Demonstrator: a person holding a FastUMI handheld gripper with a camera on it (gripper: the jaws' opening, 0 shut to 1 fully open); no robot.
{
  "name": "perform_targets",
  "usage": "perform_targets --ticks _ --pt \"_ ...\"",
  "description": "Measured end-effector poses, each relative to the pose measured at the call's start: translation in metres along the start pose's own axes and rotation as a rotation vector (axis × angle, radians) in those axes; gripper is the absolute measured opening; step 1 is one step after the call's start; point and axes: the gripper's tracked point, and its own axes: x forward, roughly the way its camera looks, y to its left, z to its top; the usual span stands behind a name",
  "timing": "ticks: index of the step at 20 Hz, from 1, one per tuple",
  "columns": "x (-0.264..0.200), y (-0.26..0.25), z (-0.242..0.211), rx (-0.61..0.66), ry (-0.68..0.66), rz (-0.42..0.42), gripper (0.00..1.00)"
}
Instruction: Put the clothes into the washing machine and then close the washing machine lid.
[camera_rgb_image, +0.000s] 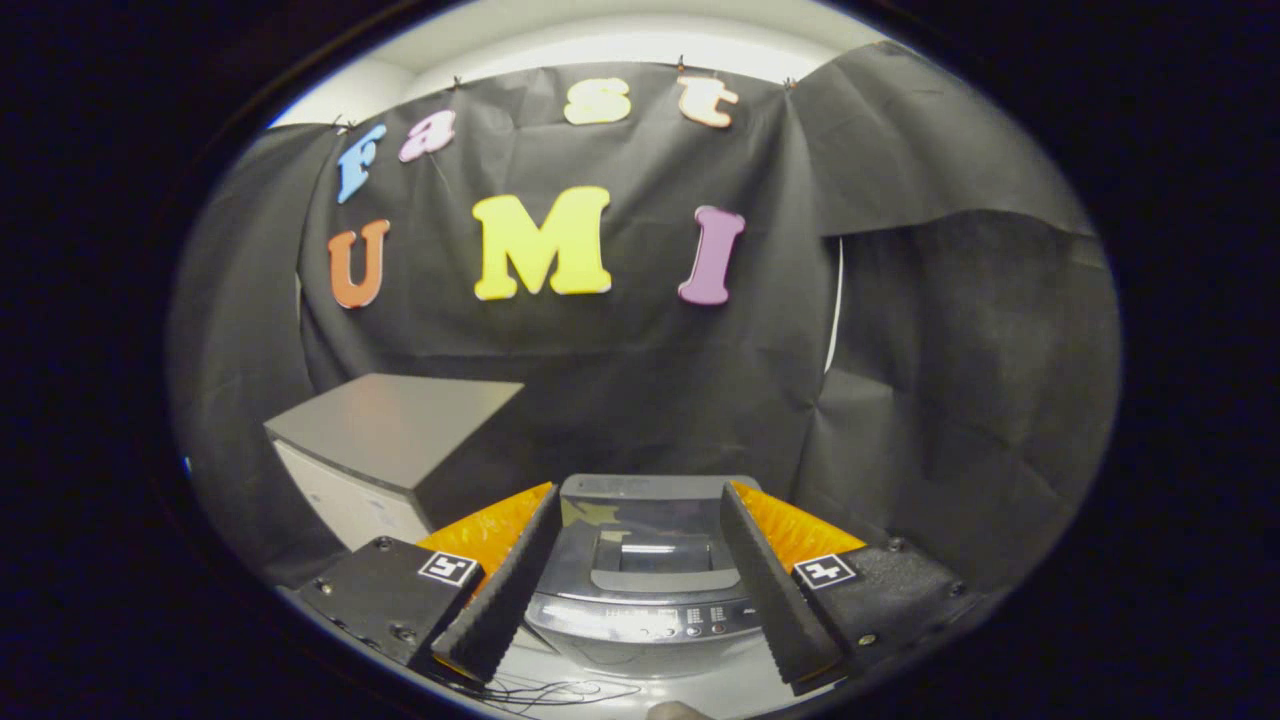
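Glossy grey plastic, rounded: the washing machine (645, 580) sits just ahead between my ribbed fingers (505, 590), lid down. My gripper (640, 590) is spread wide, holding nothing. A matte boxy cabinet (385, 440) stands beyond, left.

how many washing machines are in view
1: a small top-loading washing machine, lid down, sits between the open gripper's fingers and just beyond them. The grey box behind it is no washer. Others may be hidden.
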Motion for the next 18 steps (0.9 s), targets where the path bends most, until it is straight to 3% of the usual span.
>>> perform_targets --ticks 4,8,14,18 --pt "-0.08 -0.006 0.035 0.063 -0.103 0.026 1.0" --pt "-0.15 -0.032 0.057 0.111 -0.177 -0.002 1.0" --pt "-0.227 -0.058 0.057 0.096 -0.196 -0.01 1.0" --pt "-0.262 -0.041 0.044 0.045 -0.175 0.047 1.0"
